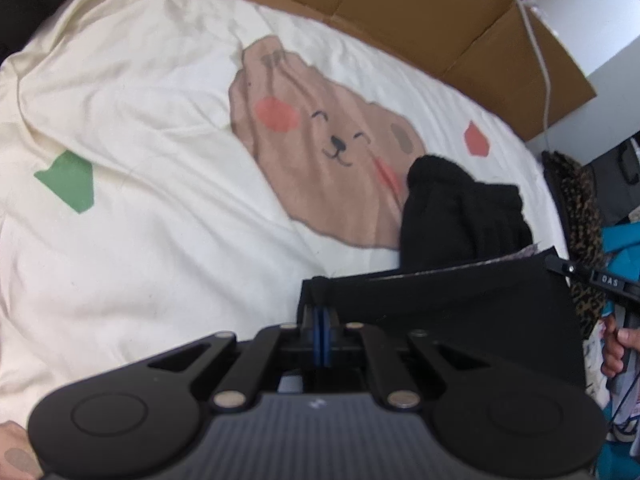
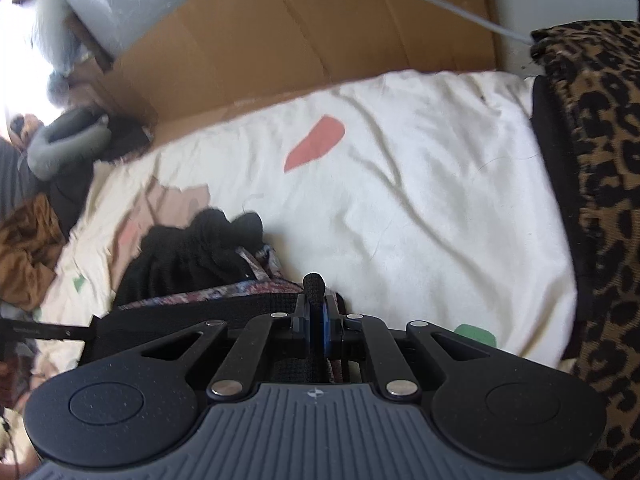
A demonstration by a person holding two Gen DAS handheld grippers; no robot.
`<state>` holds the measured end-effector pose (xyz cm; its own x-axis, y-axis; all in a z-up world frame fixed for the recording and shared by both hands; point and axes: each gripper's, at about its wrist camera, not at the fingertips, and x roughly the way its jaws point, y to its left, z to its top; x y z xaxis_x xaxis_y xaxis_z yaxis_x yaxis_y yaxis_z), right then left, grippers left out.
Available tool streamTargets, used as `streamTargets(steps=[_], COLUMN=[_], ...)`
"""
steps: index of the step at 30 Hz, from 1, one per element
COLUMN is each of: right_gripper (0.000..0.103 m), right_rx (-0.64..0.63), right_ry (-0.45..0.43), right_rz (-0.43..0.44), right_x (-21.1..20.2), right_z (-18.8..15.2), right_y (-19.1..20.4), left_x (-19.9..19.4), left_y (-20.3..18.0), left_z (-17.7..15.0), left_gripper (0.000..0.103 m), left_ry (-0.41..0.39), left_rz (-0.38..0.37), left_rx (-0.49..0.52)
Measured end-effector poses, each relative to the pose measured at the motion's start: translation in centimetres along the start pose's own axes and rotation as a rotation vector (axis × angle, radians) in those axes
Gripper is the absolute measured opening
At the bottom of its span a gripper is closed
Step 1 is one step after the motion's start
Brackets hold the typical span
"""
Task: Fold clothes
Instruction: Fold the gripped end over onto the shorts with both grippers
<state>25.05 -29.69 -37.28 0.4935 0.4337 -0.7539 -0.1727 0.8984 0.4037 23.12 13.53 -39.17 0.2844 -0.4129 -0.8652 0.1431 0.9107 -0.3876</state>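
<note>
A: Two hand-held grippers, each clamped on the same black garment [image 1: 460, 300]. Left hand-held gripper [image 1: 322, 314] pinched tight on a bunched corner at the garment's left end, blue pads pressed together with cloth between.

B: Right hand-held gripper [image 2: 318, 312] likewise closed on the cloth, a small roll of black fabric poking up between the fingers. Seen from the left wrist camera only as a black bar at the far right edge, with a hand [image 1: 618, 350] wrapped round its grip.

A: Garment stretched taut between the two, upper edge running almost straight from one to the other. Thin strip of patterned lining [image 2: 224, 294] showing along that edge.

B: Rest of the garment heaped beyond the taut edge, a rumpled black mound [image 1: 460, 208] resting on the bed [image 1: 140, 240]. Mound just ahead of both hand-held grippers, between them in line.

A: Bed covered by a cream sheet with a big brown bear face [image 1: 320, 152], pink cheeks, and green [image 1: 68, 180] and red [image 1: 476, 138] patches. Mound overlapping the bear's right cheek.

B: Flattened brown cardboard [image 1: 420, 12] along the far side of the bed. White cable [image 1: 536, 48] trailing across it.

A: Leopard-print cloth [image 2: 600, 200] with a black border hard against the bed's right side, well apart from the black garment.

B: Grey neck pillow [image 2: 64, 148] and crumpled brown fabric [image 2: 28, 248] at far left in the right wrist view, off the bed's corner.
</note>
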Motion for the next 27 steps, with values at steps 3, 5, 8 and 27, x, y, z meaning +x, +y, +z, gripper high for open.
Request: streamTargets(steps=[3,5,8,27], right_gripper=[0.006,0.008,0.008,0.004], right_rx=[-0.029,-0.042,-0.054,-0.057], right_ry=[0.011,0.011,0.015,-0.035], right_rz=[-0.016,-0.026,-0.034,0.061], right_x=[0.9,1.2,1.5,-1.1], right_z=[-0.1,-0.2,-0.3,0.6], right_y=[0.4,0.6,0.8,0.3], left_x=[0.5,0.6,0.7,-0.5], left_y=[-0.5,-0.7,-0.7,0.2], left_z=[0.1,0.2,0.3,0.4], left_gripper=[0.003,0.005,0.007,0.003], left_ry=[0.013,0.018,0.027,-0.006], left_rz=[0.016,0.023,0.025,-0.031], left_rx=[0.026,0.037,0.035,0.007])
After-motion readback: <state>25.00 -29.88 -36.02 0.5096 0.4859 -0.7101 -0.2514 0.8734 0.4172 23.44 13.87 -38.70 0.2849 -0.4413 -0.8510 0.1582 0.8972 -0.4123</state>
